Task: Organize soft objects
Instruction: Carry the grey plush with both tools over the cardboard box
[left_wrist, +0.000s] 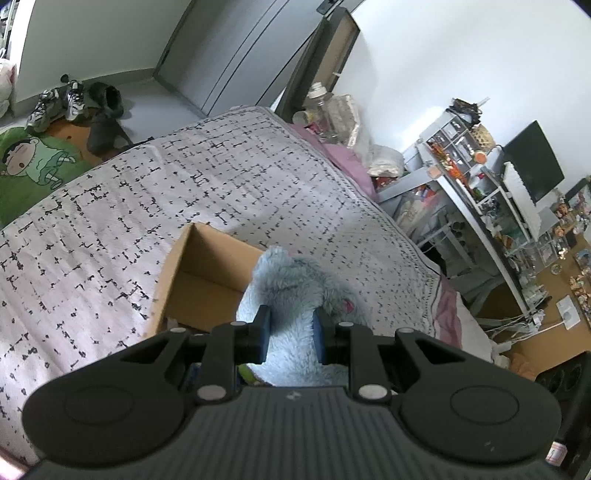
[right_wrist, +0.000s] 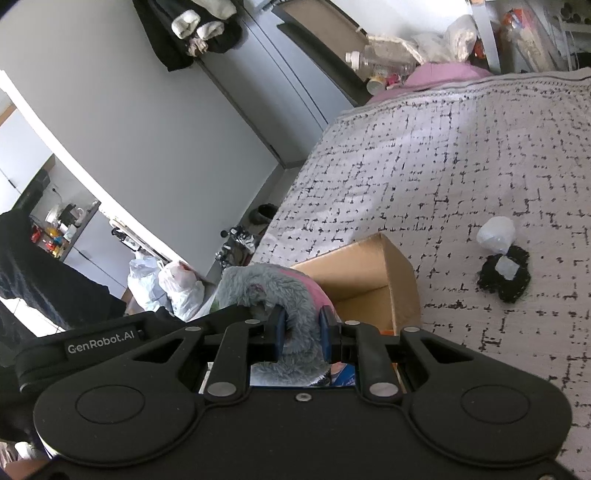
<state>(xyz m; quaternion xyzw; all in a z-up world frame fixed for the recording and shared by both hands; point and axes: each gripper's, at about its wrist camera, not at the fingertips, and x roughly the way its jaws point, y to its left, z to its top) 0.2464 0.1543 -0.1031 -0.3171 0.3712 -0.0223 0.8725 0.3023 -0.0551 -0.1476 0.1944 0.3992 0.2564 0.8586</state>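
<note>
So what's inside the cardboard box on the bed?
The cardboard box shows only bare brown walls and floor. Its near part is covered by the blue plush toy held in the left gripper and right gripper.

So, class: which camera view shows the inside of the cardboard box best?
The left wrist view: the cardboard box opens toward the camera, showing its inner walls and floor beyond the blue plush toy. The right wrist view shows the box mostly from outside, its interior shadowed and partly hidden by the toy.
</note>
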